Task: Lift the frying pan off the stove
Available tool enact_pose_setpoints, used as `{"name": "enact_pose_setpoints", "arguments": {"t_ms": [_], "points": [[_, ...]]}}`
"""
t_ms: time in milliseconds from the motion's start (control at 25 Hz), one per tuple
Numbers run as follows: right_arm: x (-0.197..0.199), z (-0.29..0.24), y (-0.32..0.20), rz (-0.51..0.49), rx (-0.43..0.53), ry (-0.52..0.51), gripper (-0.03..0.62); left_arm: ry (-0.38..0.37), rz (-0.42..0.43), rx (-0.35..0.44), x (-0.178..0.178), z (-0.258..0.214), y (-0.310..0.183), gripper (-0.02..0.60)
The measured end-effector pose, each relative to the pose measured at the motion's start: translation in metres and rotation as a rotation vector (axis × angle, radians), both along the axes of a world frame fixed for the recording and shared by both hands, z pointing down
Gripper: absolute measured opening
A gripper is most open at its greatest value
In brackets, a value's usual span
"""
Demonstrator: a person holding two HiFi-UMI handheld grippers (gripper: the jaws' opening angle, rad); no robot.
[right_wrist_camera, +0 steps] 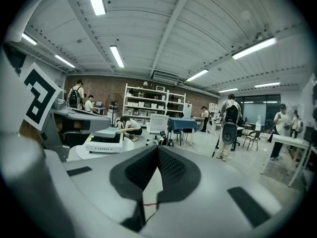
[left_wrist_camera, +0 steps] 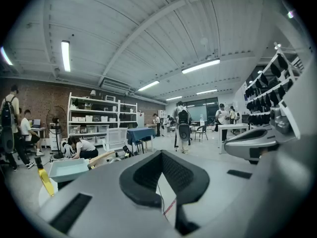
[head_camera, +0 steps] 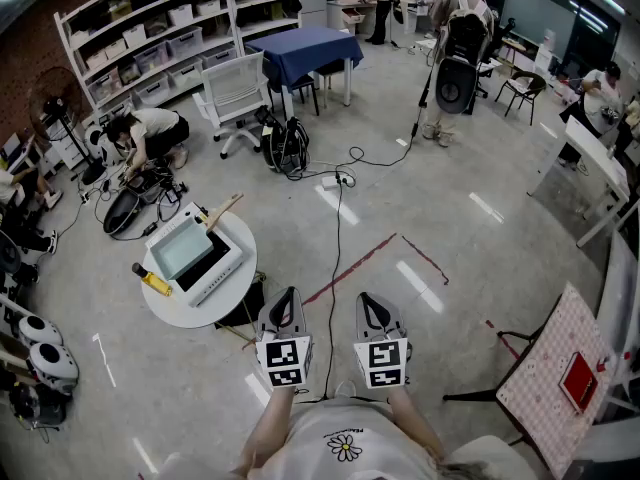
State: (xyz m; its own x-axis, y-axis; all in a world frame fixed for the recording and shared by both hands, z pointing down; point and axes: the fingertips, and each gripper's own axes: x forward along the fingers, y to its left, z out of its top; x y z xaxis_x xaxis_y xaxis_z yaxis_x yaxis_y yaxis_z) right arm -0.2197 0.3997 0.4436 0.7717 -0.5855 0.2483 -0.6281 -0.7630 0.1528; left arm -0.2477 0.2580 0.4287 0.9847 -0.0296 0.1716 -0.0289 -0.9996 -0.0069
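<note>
Ok so the left gripper is sitting clenched with nothing in it. The tips are meeting, and only floor is showing through the gap behind them in the left gripper view. The right gripper is doing the same: jaws pressed together, empty. Both are being held side by side close to the person's body, pointing roughly level out over the floor. A black cable is running along the floor between them.

The pan isn't anywhere near them. It's sitting on the stove on a round white table, ahead and off to the left of the left gripper, well apart from both. It's a pale rectangular pan, and its wooden handle is sticking out on the far side, away from the person. A yellow thing is lying on the table just beside the stove; can't tell what it is.

I'm reading this as the very start, the approach. Nothing is being touched and the pan is fully on the stove. The next move, I'd guess, is calling for heading left to the table, opening a gripper and getting at that handle. That looks awkward with it pointing away, so probably going round the table or reaching over. Then clamping and lifting straight up, so the pan isn't dragging on the stove or bumping the yellow thing.
</note>
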Motion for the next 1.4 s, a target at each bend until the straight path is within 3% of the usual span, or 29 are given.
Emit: {"name": "enact_pose_setpoints", "arguments": {"t_ms": [480, 600, 800, 1160, 1400], "points": [[0.011, 0.01, 0.005, -0.02, -0.002, -0.02, 0.002, -0.061, -0.005, -0.003, 0.016, 0.015, 0.002, 0.0], [0.018, 0.006, 0.013, -0.009, 0.02, -0.005, 0.002, -0.051, 0.005, 0.003, 0.022, 0.011, 0.01, 0.0], [0.019, 0.018, 0.023, -0.032, -0.035, -0.009, 0.003, -0.033, -0.009, -0.02, 0.021, 0.009, 0.019, 0.0], [0.033, 0.021, 0.0, -0.117, -0.028, -0.023, 0.003, 0.022, -0.08, 0.0, 0.041, -0.008, -0.008, 0.0], [0.064, 0.057, -0.025, -0.183, -0.041, 0.005, 0.002, 0.04, -0.105, 0.007, 0.069, 0.028, -0.024, 0.0]]}}
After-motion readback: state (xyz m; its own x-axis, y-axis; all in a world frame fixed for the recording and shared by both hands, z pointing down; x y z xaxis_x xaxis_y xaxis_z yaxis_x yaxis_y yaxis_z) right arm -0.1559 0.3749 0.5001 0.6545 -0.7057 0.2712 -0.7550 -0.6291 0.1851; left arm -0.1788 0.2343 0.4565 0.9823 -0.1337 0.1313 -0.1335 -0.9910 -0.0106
